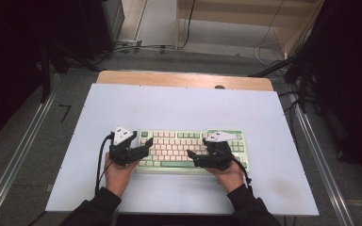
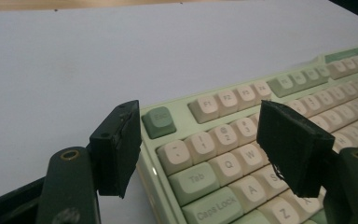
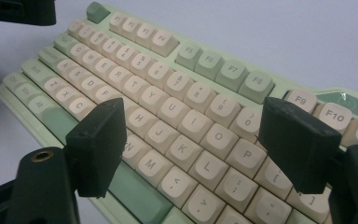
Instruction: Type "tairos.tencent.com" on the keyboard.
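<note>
We see a white table (image 1: pixel 179 101) on grey floor (image 1: pixel 23 155) (cables (image 1: pixel 136 47) trailing behind), a wooden shelf (image 1: pixel 245 19) beyond, and dark curtains (image 1: pixel 9 56) at both sides.

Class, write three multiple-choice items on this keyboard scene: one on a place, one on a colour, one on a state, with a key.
1. Where is the left tongs?
A. over the keyboard's left end
B. beyond the keyboard's far edge
C. off the table

2. What colour is the Esc key?
A. red
B. green
C. black

3. How do the right tongs stand?
A. shut on a key
B. shut on a cable
C. open

Key: A, it hovers by the keyboard corner; B, green like the case; C, keys show between its jaws.
</note>
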Demonstrator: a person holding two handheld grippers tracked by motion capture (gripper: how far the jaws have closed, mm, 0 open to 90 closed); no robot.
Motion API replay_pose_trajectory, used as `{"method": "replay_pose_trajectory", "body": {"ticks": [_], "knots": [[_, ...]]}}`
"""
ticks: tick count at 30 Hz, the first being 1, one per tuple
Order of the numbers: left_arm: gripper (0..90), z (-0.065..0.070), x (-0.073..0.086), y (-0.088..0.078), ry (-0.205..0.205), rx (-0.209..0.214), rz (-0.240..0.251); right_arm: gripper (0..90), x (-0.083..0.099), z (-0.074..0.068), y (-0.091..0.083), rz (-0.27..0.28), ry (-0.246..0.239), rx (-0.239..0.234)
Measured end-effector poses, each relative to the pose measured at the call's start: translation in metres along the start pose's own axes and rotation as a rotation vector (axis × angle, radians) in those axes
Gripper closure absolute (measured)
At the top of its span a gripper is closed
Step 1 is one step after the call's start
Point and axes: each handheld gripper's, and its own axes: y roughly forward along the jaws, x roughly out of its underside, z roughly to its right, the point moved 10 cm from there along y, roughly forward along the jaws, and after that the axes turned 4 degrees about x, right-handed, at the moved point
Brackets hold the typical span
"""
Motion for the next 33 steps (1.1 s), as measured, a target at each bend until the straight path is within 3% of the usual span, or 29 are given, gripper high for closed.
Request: {"method": "replay_pose_trajectory", "body": {"ticks": [8,13,18,23,33], "knots": [[39.0,0.032,0.004,0.002,0.041,0.094,-0.029,21.6,-0.001,0.006,-0.002,0.008,0.011,0.015],[62.4,0.042,0.006,0.001,0.026,0.173,-0.042,22.0,-0.001,0.005,-0.001,0.007,0.008,0.014],[89.4,0.048,0.009,0.003,0.041,0.208,-0.063,22.3,0.000,0.004,-0.001,0.003,0.010,0.012],[90.0,0.059,0.015,0.007,0.067,0.239,-0.098,22.7,0.000,0.004,-0.001,0.002,0.009,0.012],[90.0,0.072,0.027,0.019,0.096,0.255,-0.166,24.5,-0.001,0.003,-0.001,0.009,0.008,0.011]]}}
